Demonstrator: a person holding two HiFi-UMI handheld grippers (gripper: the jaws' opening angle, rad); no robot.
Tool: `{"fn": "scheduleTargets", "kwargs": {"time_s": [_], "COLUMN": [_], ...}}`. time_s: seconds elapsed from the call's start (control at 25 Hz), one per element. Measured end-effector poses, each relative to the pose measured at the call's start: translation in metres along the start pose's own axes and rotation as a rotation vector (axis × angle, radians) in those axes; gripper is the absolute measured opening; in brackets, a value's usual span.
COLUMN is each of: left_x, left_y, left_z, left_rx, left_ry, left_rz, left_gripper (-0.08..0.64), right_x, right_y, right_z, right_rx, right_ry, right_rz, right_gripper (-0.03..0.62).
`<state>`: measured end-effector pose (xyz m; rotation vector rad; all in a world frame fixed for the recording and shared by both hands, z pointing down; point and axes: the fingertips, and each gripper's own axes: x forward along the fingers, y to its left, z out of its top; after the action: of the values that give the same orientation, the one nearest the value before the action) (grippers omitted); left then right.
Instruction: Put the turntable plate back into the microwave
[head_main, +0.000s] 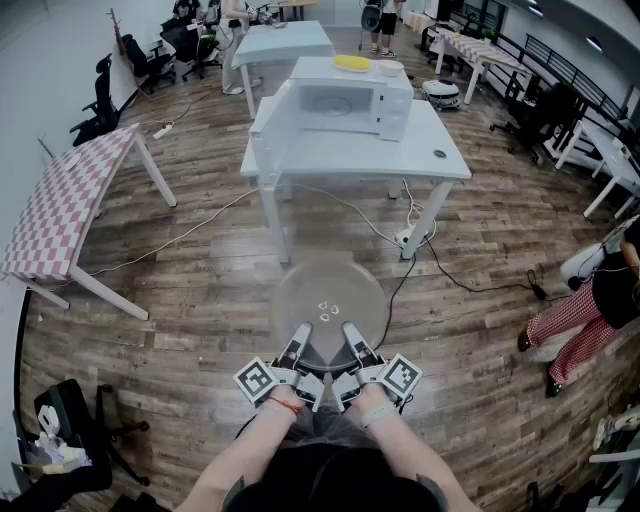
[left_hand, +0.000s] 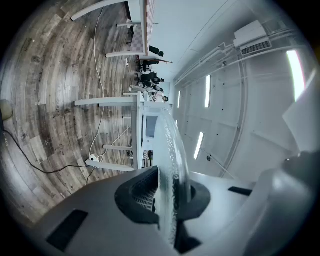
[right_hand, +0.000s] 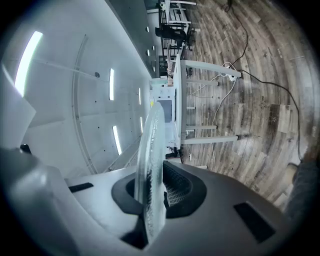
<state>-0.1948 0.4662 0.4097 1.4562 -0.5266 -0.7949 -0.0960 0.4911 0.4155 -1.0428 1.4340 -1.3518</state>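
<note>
A clear glass turntable plate (head_main: 328, 296) hangs flat above the wooden floor, held by its near rim. My left gripper (head_main: 297, 348) and right gripper (head_main: 355, 346) are both shut on that rim, side by side. In the left gripper view the plate (left_hand: 169, 160) shows edge-on between the jaws, and the right gripper view shows the plate (right_hand: 151, 165) the same way. The white microwave (head_main: 340, 98) stands on a pale table (head_main: 420, 158) ahead, its door (head_main: 274, 135) swung open to the left.
A checkered table (head_main: 70, 205) stands at the left. Cables and a power strip (head_main: 408, 238) lie on the floor under the microwave table. A person in red checked trousers (head_main: 575, 320) is at the right. A yellow dish (head_main: 352, 63) lies on top of the microwave.
</note>
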Motion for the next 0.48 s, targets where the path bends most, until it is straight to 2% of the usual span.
{"fn": "scheduleTargets", "kwargs": {"time_s": [0.48], "left_x": [-0.0006], "left_y": [0.0033], "left_z": [-0.0021], "left_rx": [-0.011], "left_ry": [-0.007], "left_rz": [0.009], "left_gripper": [0.031], "right_x": [-0.0024], "right_y": [-0.0044], "right_z": [0.0020], "right_rx": [-0.002], "right_ry": [0.001], "right_rz": [-0.010], "right_gripper": [0.040]}}
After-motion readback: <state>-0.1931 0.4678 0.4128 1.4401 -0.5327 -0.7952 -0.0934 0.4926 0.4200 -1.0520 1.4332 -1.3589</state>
